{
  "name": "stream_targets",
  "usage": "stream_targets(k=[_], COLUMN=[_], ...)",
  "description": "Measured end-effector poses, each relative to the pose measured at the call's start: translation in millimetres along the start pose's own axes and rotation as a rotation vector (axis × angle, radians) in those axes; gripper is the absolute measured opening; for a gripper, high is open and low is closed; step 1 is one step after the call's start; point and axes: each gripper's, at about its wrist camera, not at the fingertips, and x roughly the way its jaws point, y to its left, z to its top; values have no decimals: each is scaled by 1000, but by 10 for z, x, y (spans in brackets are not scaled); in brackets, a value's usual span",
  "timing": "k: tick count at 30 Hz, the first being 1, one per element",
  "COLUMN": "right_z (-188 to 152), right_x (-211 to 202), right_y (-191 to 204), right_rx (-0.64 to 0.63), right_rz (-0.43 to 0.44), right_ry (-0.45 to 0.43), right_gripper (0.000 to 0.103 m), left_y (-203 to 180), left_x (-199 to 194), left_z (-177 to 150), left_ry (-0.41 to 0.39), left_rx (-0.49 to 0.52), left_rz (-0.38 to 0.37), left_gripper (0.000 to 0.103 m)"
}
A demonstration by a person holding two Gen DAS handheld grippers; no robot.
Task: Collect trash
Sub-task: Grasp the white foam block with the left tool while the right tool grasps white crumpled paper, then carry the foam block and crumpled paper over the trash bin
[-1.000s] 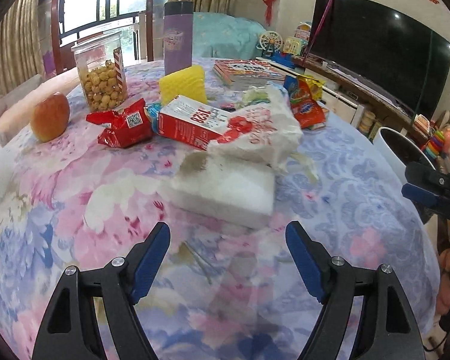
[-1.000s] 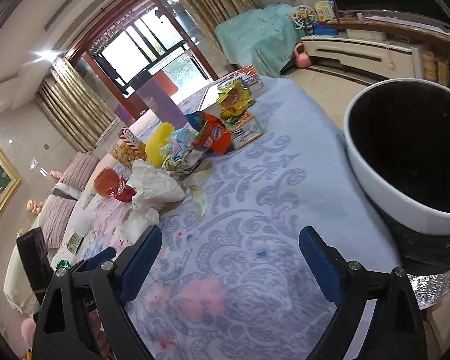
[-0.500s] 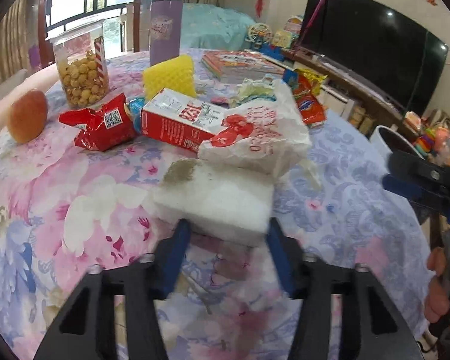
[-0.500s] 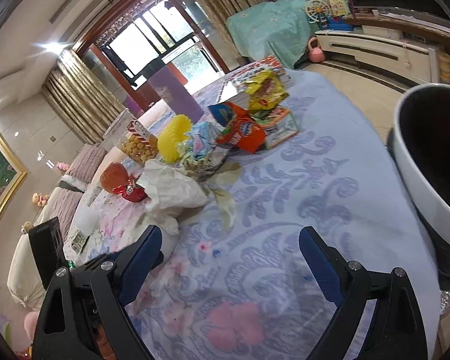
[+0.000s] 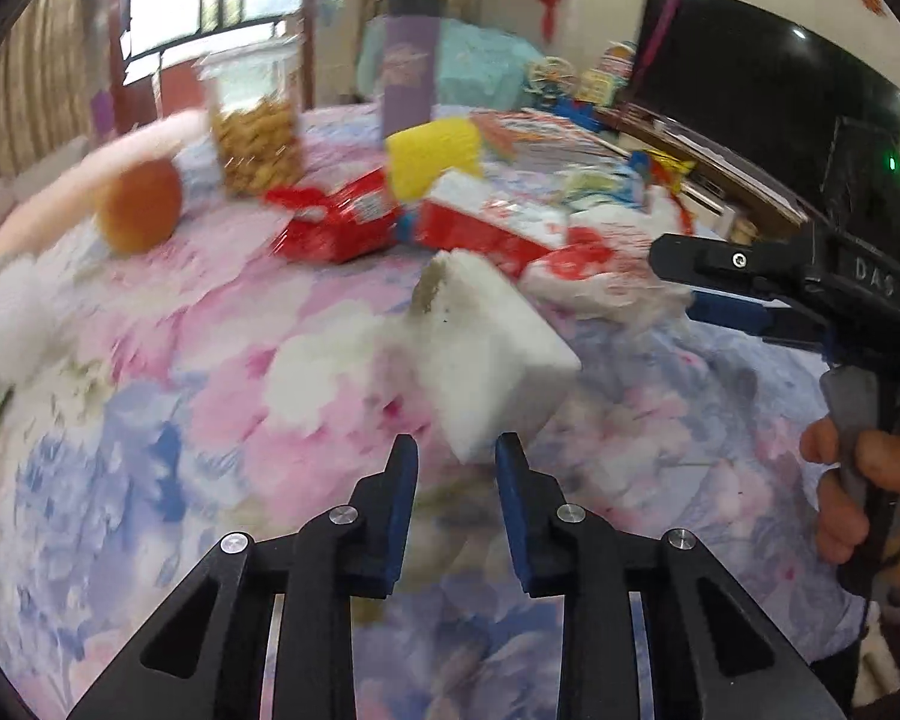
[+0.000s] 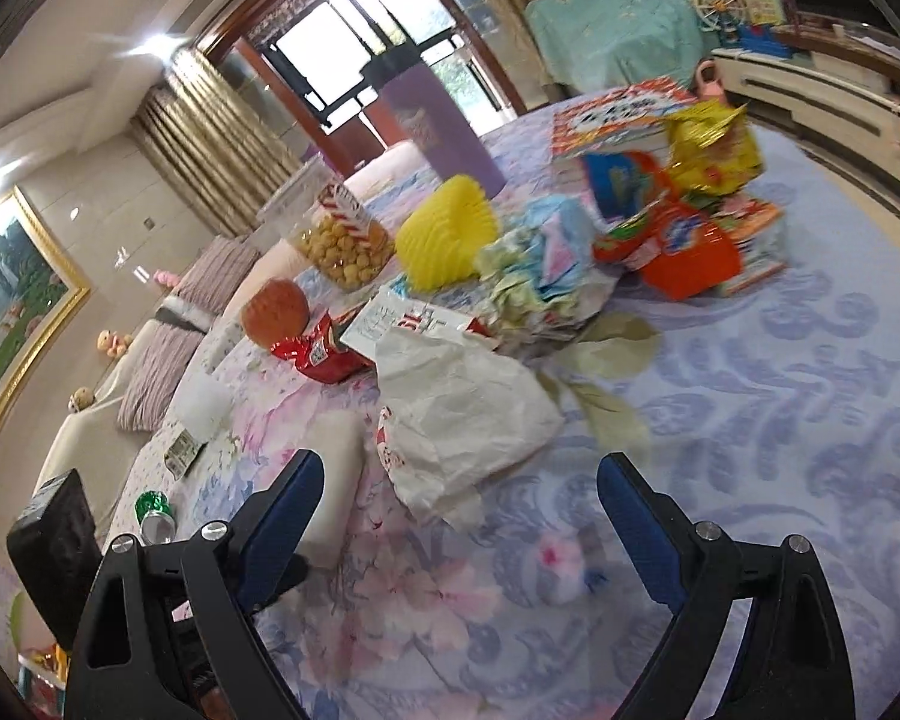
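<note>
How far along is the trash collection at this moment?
Early. Nothing looks binned yet. In hand: the left gripper is shut on a corner of the white foam block, tilting it up. The right gripper is open over the white plastic bag. Left: the red wrapper, red carton and orange snack bag.

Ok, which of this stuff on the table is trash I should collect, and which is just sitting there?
Likely trash:
white foam block, pinched at its corner by the left gripper
crumpled white bag
red wrapper
red-and-white carton
crumpled paper wad

Likely staying:
apple
snack jar
purple tumbler
books
yellow sponge, unclear
</note>
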Motion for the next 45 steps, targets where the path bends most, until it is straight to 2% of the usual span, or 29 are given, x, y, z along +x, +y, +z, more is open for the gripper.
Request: stream_targets(k=[2,3,4,5,8,10,15,17,18,19,21,27,34,45], right_z=[1,2,3,-2,-8,-34,-76,-108,-116,-128,-158,-218,-267,-348], right_x=[58,87,109,125,91,15,-184,-299,-337,-387,-494,-751,-1018,-1472], right_y=[-6,-14,-12,-19,-50,-64,-163,-230,-255,-287,-352,-506,-615,-847], right_rx=[-2,-2,-4,-5,2,-5,16,26,30,36,44,61,66,93], right_rz=[0,3,5,4,17,18,17,4,1,-4,-16,-41,-72,-139], right_ry=[3,4,3,6,2,-7,-31,-45,-49,-55,-68,-102,-140,-211], right_gripper=[91,81,60,52,48,47,46,46,46,46,46,46,46,46], left_y=[78,79,78,68,-26,-118,-295,-313,-322,-333,-352,-412,-797,-1320], left_x=[-16,-26,-50,-74,-145,-148,35,104,148,178,201,155,63,184], left_z=[-20,-17,-15,-13,11,38,132,151,161,163,167,182,250,350], left_ry=[12,12,6,-2,-23,-44,-38,-34,-23,-10,-12,-30,-77,-71], left_rx=[-43,-53,-62,-64,-60,-42,-7,-13,-17,-20,-21,-34,57,169], left_rz=[-21,-24,-28,-32,-25,-2,91,106,101,100,121,63,-21,-132], left_gripper=[34,44,54,56,72,76,75,63,45,34,30,28,28,28])
